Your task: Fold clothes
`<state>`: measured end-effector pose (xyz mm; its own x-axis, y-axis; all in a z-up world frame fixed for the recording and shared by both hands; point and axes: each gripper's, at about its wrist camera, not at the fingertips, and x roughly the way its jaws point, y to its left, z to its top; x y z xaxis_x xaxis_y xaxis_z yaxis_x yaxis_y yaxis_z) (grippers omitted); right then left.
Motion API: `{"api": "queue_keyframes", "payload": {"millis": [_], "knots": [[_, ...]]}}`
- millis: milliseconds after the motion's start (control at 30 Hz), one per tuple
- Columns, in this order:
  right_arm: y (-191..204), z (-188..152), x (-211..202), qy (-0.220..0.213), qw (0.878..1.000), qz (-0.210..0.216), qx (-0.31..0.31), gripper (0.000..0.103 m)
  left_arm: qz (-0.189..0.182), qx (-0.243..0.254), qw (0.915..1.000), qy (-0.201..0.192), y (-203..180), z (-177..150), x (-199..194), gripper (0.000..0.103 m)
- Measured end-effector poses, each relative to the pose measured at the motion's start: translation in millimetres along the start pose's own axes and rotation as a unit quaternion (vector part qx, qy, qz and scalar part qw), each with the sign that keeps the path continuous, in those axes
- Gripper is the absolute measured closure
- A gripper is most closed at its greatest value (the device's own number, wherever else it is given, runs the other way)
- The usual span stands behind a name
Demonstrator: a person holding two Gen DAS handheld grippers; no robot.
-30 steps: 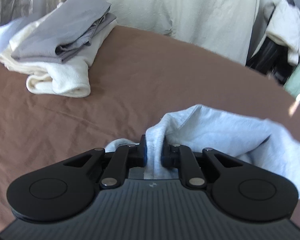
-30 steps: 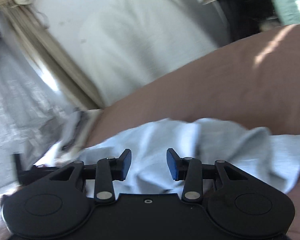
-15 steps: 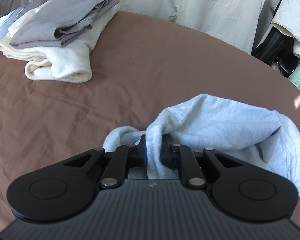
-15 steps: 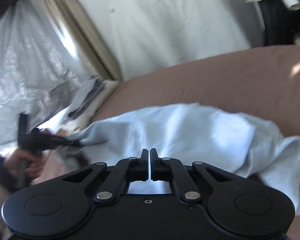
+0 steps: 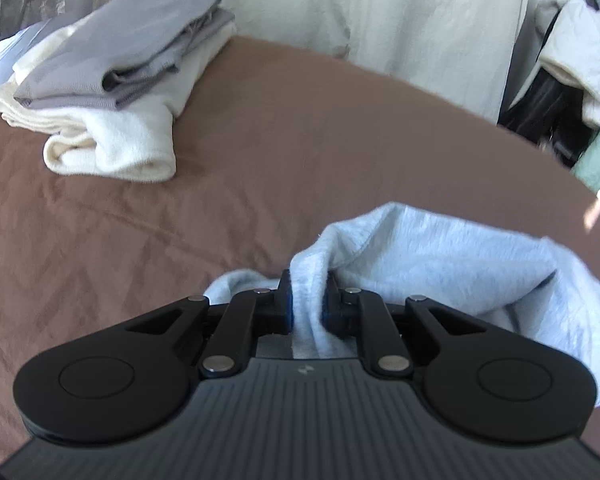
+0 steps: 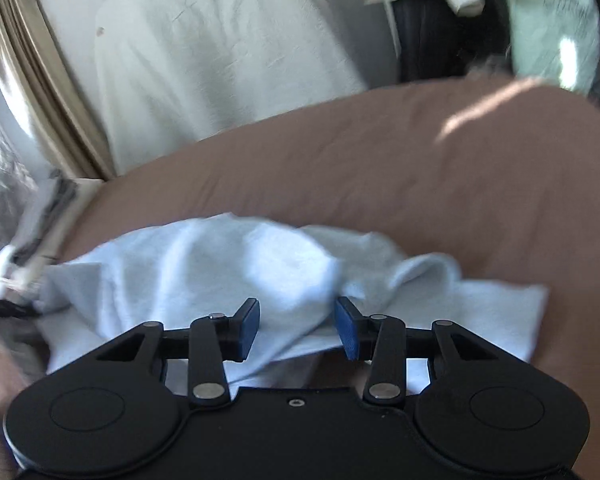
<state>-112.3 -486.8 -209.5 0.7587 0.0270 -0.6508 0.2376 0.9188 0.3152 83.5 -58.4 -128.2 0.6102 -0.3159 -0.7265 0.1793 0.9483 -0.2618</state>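
A pale blue garment [image 5: 452,264] lies rumpled on the brown bed cover [image 5: 260,128]. My left gripper [image 5: 309,300] is shut on a bunched fold of it, which stands up between the blue pads. In the right wrist view the same pale blue garment [image 6: 204,264] spreads across the brown cover [image 6: 380,160]. My right gripper [image 6: 297,326] hovers over its near edge with its jaws opening; cloth lies under the gap, but the pads [image 6: 249,322] do not press on it.
A folded stack, grey garment [image 5: 120,52] on a cream one [image 5: 116,148], sits at the far left of the cover. A white sheet [image 5: 380,12] hangs behind. Loose clothes [image 5: 572,60] pile up at the right edge.
My right gripper went from open to shut, then open again, and swung across the garment. The left gripper kept its hold; the cloth sagged slightly.
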Motion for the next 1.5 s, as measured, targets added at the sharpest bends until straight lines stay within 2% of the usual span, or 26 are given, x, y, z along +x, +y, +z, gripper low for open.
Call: {"api": "queue_keyframes", "payload": {"millis": [100, 233, 300, 333, 400, 433, 500, 600, 667, 733, 800, 867, 933, 1000, 1067, 1100, 1133, 1167, 1200, 1233, 1267, 1333, 1400, 1500], "knots": [[-11.1, 0.4, 8.1, 0.022, 0.998, 0.034, 0.038, 0.055, -0.018, -0.023, 0.9994, -0.02, 7.8, 5.2, -5.2, 0.091], [-15.6, -0.2, 30.2, 0.022, 0.998, 0.043, 0.05, 0.055, -0.032, -0.042, 0.9985, -0.019, 13.0, 6.3, -2.7, 0.091], [-9.4, 0.8, 37.6, 0.013, 0.998, 0.062, 0.03, 0.087, -0.025, -0.039, 0.9989, -0.01, 12.1, 4.9, 0.0, 0.091], [1.5, 1.5, 35.6, 0.007, 0.998, 0.062, -0.015, 0.096, -0.021, -0.038, 0.999, -0.006, 12.5, 4.2, 1.5, 0.091], [22.4, 3.1, 19.6, -0.04, 0.994, 0.025, -0.102, 0.098, -0.009, -0.036, 0.9993, 0.006, 14.8, 3.1, 3.6, 0.091], [27.3, 6.5, 8.9, -0.067, 0.99, 0.009, -0.12, 0.099, -0.002, -0.029, 0.9995, 0.013, 15.6, 2.3, 4.6, 0.091], [27.2, 16.9, -14.5, -0.105, 0.988, 0.006, -0.117, 0.099, 0.018, -0.005, 0.9996, 0.019, 16.2, -0.1, 5.6, 0.092], [36.1, 28.5, -46.1, -0.131, 0.981, 0.018, -0.143, 0.099, 0.04, 0.031, 0.9987, 0.007, 9.6, -2.5, -3.5, 0.093], [40.3, 33.2, -54.5, -0.118, 0.979, 0.037, -0.164, 0.099, 0.052, 0.068, 0.9962, -0.018, 0.2, -3.7, -18.4, 0.094], [40.8, 38.6, -57.9, -0.095, 0.976, 0.05, -0.187, 0.099, 0.054, 0.08, 0.9936, -0.058, -3.9, -2.5, -37.6, 0.094], [35.3, 46.4, -51.7, -0.064, 0.973, 0.052, -0.214, 0.099, 0.063, 0.095, 0.9902, -0.081, -6.8, 5.2, -50.0, 0.095], [31.7, 69.5, -38.4, -0.052, 0.967, 0.053, -0.242, 0.1, 0.07, 0.123, 0.9837, -0.11, -13.7, 24.8, -57.6, 0.095], [36.1, 111.7, -19.1, -0.07, 0.953, 0.046, -0.292, 0.101, 0.059, 0.131, 0.98, -0.138, -21.9, 64.9, -59.0, 0.095], [52.8, 160.9, -13.1, -0.133, 0.937, 0.022, -0.322, 0.101, 0.045, 0.12, 0.9765, -0.173, -33.9, 114.2, -56.4, 0.095], [71.0, 225.4, -4.0, -0.234, 0.917, -0.014, -0.324, 0.1, 0.024, 0.11, 0.9747, -0.193, -52.4, 169.0, -42.0, 0.093], [76.7, 257.3, 4.2, -0.263, 0.917, -0.024, -0.299, 0.096, 0.008, 0.098, 0.9769, -0.19, -60.4, 195.2, -30.3, 0.082], [80.3, 288.5, 14.3, -0.277, 0.925, -0.028, -0.258, 0.092, 0.002, 0.08, 0.9806, -0.179, -65.0, 213.9, -16.5, 0.06], [83.1, 314.4, 25.8, -0.276, 0.933, -0.035, -0.226, 0.079, 0.005, 0.06, 0.9837, -0.17, -67.8, 228.3, -2.9, 0.054], [84.3, 330.2, 37.0, -0.272, 0.939, -0.055, -0.201, 0.057, 0.018, 0.052, 0.985, -0.163, -71.5, 234.0, 8.0, 0.053], [83.1, 334.8, 44.5, -0.277, 0.942, -0.08, -0.173, 0.048, 0.033, 0.061, 0.9855, -0.155, -75.2, 228.6, 16.1, 0.053], [78.6, 329.5, 49.7, -0.279, 0.944, -0.101, -0.144, 0.044, 0.04, 0.074, 0.9859, -0.144, -76.8, 214.9, 22.8, 0.052], [62.8, 302.2, 57.5, -0.246, 0.957, -0.103, -0.116, 0.044, 0.041, 0.095, 0.9867, -0.125, -75.0, 173.2, 32.2, 0.045], [44.4, 260.0, 64.8, -0.188, 0.972, -0.09, -0.107, 0.044, 0.034, 0.107, 0.9899, -0.087, -67.2, 120.1, 45.0, 0.045], [5.5, 175.8, 70.0, -0.082, 0.989, -0.075, -0.098, 0.044, 0.0, 0.07, 0.9972, -0.027, -51.4, 58.1, 60.6, 0.046]]}}
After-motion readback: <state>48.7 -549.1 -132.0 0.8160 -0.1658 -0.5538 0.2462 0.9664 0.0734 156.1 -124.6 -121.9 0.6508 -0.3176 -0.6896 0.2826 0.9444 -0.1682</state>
